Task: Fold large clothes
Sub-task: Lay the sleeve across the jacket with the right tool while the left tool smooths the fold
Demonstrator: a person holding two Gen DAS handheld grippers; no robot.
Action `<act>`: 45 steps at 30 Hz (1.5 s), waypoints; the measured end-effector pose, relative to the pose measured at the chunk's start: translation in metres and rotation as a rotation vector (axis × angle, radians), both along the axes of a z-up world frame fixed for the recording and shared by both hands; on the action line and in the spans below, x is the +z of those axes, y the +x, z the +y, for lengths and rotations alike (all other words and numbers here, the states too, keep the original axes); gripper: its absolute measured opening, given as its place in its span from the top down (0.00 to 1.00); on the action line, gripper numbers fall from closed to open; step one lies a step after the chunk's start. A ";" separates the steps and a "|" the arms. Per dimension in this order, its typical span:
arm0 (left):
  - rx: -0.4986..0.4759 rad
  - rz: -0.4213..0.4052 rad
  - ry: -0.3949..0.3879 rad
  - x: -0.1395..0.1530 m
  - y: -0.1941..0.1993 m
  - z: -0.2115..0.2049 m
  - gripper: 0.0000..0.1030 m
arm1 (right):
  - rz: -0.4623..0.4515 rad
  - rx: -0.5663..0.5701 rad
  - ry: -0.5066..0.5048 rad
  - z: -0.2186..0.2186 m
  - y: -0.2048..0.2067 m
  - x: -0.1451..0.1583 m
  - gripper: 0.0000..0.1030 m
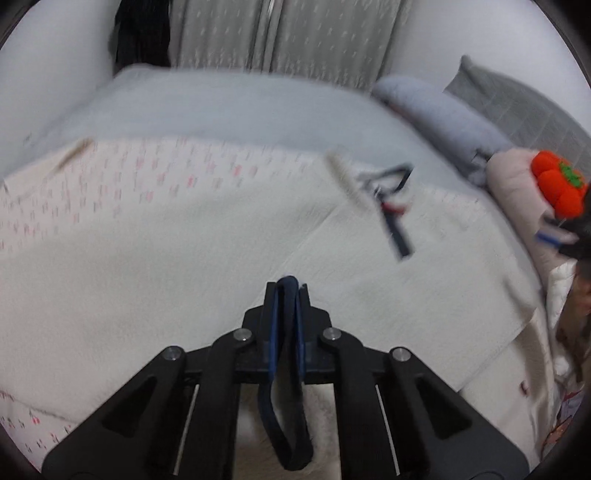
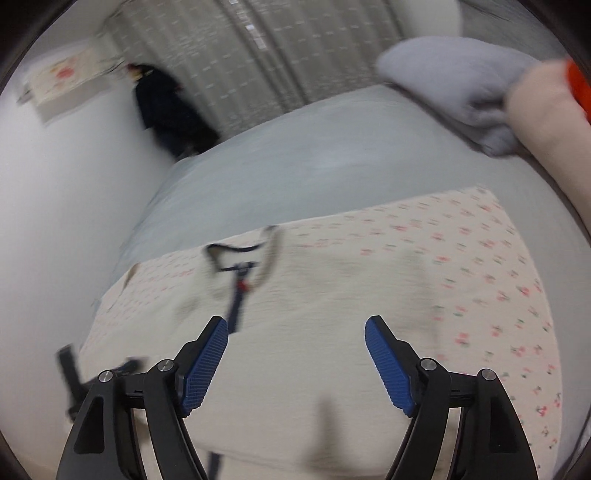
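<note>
A large cream garment (image 1: 207, 236) is spread flat across a bed covered with a pale blue sheet (image 1: 236, 107). Small red-pink cherry motifs are printed on the exposed panels at the garment's far and side edges; the middle panel reads plain cream. A fold edge runs diagonally across the garment in the left wrist view.

A dark navy strap (image 1: 397, 230) with a small red detail lies on the garment near a neckline opening; in the right wrist view the same strap (image 2: 236, 295) is seen running from the neckline toward the left pad.

The left gripper (image 1: 287, 291) is closed tight, its blue pads pinching a navy cord loop (image 1: 286, 398) that hangs down between the linkages. Below it the cream garment is seen.

The right gripper (image 2: 295, 343) is held wide apart above the garment, with nothing between its ribbed blue pads (image 2: 388, 365). No contact with the fabric can be confirmed because of blur.

At the head of the bed a grey-blue pillow (image 1: 439, 110) is stacked beside a pale pink cushion (image 1: 517, 177), and an orange plush toy (image 1: 557, 184) with a green top rests on the cushion. Grey patterned curtains (image 1: 288, 33) hang behind the bed. A dark garment (image 2: 166, 107) hangs against the white wall.
</note>
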State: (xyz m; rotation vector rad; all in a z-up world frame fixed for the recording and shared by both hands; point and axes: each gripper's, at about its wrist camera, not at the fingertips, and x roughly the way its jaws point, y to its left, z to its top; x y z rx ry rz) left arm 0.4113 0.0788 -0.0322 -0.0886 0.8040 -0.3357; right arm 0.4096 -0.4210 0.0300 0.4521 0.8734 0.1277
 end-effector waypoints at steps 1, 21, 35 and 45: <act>0.011 -0.041 -0.009 0.013 0.000 -0.001 0.91 | 0.012 -0.032 0.007 -0.014 -0.001 -0.008 0.24; 0.167 0.005 0.135 -0.066 0.075 -0.007 0.87 | -0.031 -0.197 0.118 -0.059 0.059 -0.110 0.81; 0.022 0.018 0.140 -0.062 0.012 -0.017 0.57 | -0.046 0.027 -0.209 0.000 -0.046 -0.060 0.71; 0.092 0.052 0.036 -0.018 -0.027 0.023 0.20 | 0.014 0.030 -0.282 0.038 -0.054 -0.060 0.42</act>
